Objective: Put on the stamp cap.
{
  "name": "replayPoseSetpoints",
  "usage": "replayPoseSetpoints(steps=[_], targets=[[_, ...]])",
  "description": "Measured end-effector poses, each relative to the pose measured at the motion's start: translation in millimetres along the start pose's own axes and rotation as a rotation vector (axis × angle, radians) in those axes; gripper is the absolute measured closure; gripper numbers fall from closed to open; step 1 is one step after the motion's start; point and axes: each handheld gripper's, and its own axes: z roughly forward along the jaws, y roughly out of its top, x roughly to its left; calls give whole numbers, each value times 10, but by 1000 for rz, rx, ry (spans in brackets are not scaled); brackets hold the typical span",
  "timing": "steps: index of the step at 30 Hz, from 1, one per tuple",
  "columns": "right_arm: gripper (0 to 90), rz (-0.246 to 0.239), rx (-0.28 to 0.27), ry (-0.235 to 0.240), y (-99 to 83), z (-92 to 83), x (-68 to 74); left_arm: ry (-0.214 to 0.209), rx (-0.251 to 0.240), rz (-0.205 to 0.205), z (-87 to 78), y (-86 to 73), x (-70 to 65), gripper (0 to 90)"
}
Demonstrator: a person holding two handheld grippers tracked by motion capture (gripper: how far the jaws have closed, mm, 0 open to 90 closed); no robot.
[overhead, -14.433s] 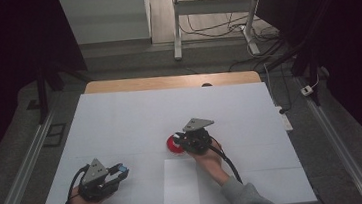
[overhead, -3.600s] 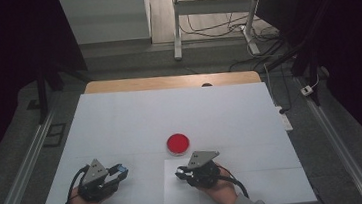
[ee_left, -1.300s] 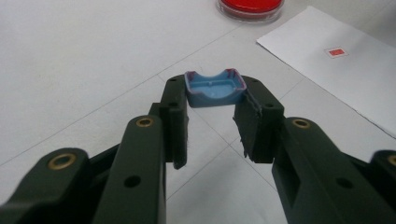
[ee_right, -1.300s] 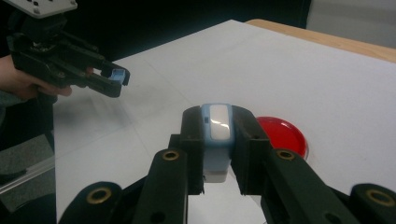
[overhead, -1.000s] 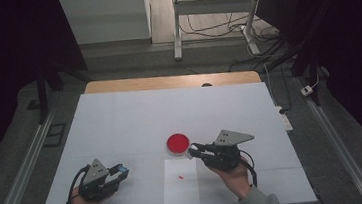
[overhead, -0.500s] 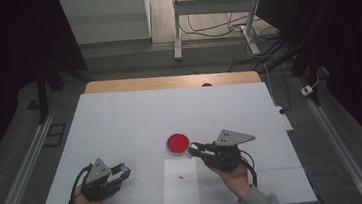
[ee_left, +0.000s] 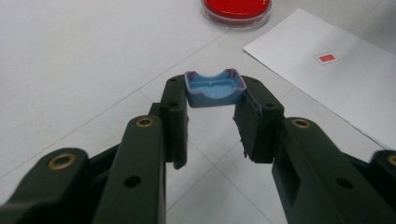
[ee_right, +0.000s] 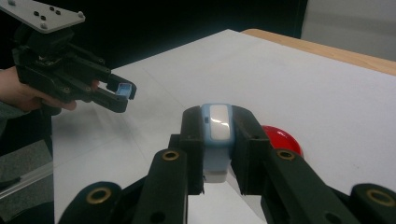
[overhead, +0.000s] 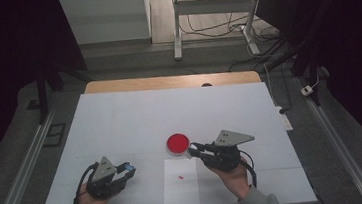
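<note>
left gripper (overhead: pixel 125 171): clamped on blue cap (ee_left: pixel 215 88)
right gripper (overhead: pixel 195 149): pinching stamp body (ee_right: pixel 217 140)
risk: shallow cap grip, misaligned recapping could pop it loose

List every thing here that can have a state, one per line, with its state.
Left gripper: shut on the blue cap, above the table.
Right gripper: shut on the stamp, tilted, off the table.
Red dish: flat on the table, untouched.
Paper sheet: flat, bearing a small red mark.
</note>
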Motion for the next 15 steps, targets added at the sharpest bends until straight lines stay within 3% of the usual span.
replayPoseSetpoints(steps=[15], targets=[[752, 4, -2, 2, -4, 3, 5, -17, -4, 44, 158, 147, -113, 652]])
